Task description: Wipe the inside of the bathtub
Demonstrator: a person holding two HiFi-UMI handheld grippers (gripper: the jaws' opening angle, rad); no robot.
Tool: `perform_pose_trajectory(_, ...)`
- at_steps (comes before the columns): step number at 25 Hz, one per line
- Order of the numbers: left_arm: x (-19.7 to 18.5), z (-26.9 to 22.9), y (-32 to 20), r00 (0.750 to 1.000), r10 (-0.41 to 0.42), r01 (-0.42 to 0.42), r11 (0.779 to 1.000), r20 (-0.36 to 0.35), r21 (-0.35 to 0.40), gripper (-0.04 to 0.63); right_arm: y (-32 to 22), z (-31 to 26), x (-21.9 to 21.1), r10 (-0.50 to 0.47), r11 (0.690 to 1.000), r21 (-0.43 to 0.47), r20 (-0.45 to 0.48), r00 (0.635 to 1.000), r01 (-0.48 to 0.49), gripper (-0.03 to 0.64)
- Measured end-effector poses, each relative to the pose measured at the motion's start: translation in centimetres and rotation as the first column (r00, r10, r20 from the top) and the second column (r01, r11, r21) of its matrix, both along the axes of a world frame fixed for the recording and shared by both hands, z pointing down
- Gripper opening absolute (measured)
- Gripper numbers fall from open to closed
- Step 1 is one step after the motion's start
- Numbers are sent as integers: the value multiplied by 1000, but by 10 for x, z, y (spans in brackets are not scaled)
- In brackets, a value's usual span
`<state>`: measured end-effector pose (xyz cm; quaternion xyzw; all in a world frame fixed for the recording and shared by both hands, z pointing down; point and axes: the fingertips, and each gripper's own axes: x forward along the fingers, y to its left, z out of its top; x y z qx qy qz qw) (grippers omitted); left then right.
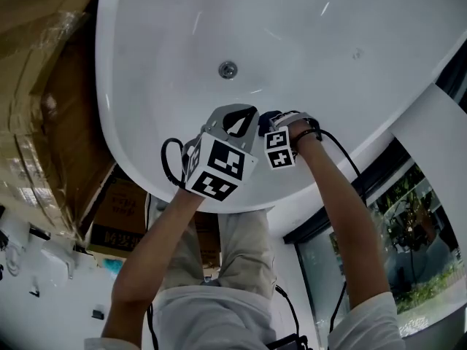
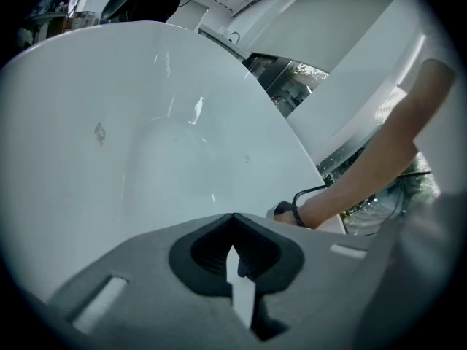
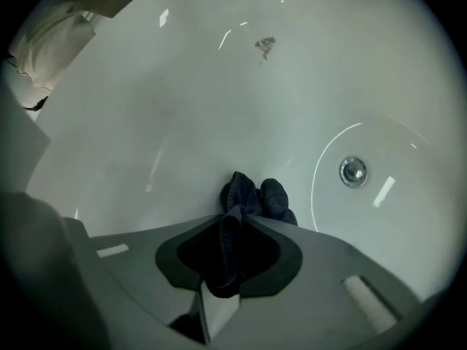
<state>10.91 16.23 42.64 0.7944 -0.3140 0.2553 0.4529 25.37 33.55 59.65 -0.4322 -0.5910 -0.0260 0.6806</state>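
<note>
White glossy bathtub (image 1: 328, 35) fills the view beneath both tools. The right gripper (image 3: 235, 221) has its jaws clamped on a crumpled dark blue cloth (image 3: 255, 194), which rests against the tub's inner wall near the round metal drain (image 3: 353, 171). The left gripper (image 2: 233, 221) hovers just beside it, jaws closed together on nothing.

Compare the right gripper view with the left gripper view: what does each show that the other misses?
Right gripper view only: a dark cloth clamped in the right gripper, and the drain off to one side of it.
Left gripper view only: the left gripper with its jaws together and nothing clearly between them, the person's forearm reaching in, and windows beyond the rim.
Both: the glossy white inner wall of the bathtub.
</note>
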Motion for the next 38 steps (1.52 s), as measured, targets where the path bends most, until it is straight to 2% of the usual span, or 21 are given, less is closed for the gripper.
perform_pose_trajectory(4, -13, -20, 11, 1000, 11, -11, 1000, 9, 4, -2, 21, -19, -17, 65, 997, -40, 27, 998, -64, 61)
perform_pose_trajectory(6, -20, -27, 13, 1000, 16, -16, 1000, 17, 12, -2, 16, -29, -29, 188, 981, -42, 19, 982, -187, 61)
perform_pose_trajectory(8, -26, -37, 19, 1000, 20, -20, 1000, 24, 8, -2, 10, -44, -43, 350, 936, -38, 11, 937, -349, 62)
perform_pose_trajectory(9, -28, -43, 22, 999, 23, -23, 1000, 28, 6, -2, 6, -52, -48, 439, 898, -29, 10, 899, -438, 63)
perform_pose_trajectory(10, -29, -49, 23, 999, 27, -27, 1000, 32, 7, -2, -2, -59, -52, 535, 845, -15, 10, 845, -534, 63)
perform_pose_trajectory(12, -29, -64, 23, 999, 34, -35, 999, 37, 20, -2, -22, -76, -58, 717, 697, 13, 20, 697, -717, 63)
perform_pose_trajectory(14, -30, -82, 22, 998, 38, -39, 999, 43, 31, -2, -45, -98, -63, 831, 552, 36, 61, 554, -833, 63)
perform_pose_trajectory(16, -32, -100, 18, 998, 41, -43, 998, 50, 37, -2, -66, -119, -68, 883, 451, 43, 121, 453, -891, 63)
perform_pose_trajectory(18, -34, -119, 11, 998, 43, -46, 997, 53, 56, -2, -85, -143, -78, 907, 384, 26, 178, 382, -923, 63)
perform_pose_trajectory(19, -34, -131, 9, 998, 44, -47, 997, 51, 63, -2, -89, -157, -83, 911, 365, 14, 201, 360, -931, 63)
perform_pose_trajectory(23, -35, -179, 1, 997, 53, -58, 994, 57, 97, -2, -100, -212, -97, 905, 340, -3, 274, 326, -941, 63)
perform_pose_trajectory(25, -35, -205, -1, 996, 62, -70, 990, 65, 120, -2, -105, -240, -103, 905, 317, -15, 304, 298, -948, 63)
perform_pose_trajectory(27, -36, -229, -2, 995, 73, -83, 987, 75, 140, -2, -113, -270, -110, 908, 271, -47, 343, 240, -961, 63)
perform_pose_trajectory(31, -45, -280, -7, 992, 82, -98, 978, 91, 184, -2, -147, -339, -121, 891, 153, -112, 446, 88, -982, 63)
perform_pose_trajectory(33, -52, -311, -2, 992, 81, -99, 974, 96, 204, -2, -156, -380, -126, 868, 112, -141, 495, 28, -984, 63)
perform_pose_trajectory(34, -54, -325, 2, 992, 80, -99, 972, 97, 211, -2, -157, -400, -125, 856, 104, -145, 517, 14, -984, 63)
perform_pose_trajectory(37, -57, -365, 0, 993, 75, -97, 964, 96, 248, -2, -173, -459, -118, 793, 109, -127, 609, 10, -986, 63)
perform_pose_trajectory(38, -59, -377, 0, 993, 70, -92, 962, 91, 258, -2, -178, -480, -116, 775, 100, -133, 632, -6, -986, 64)
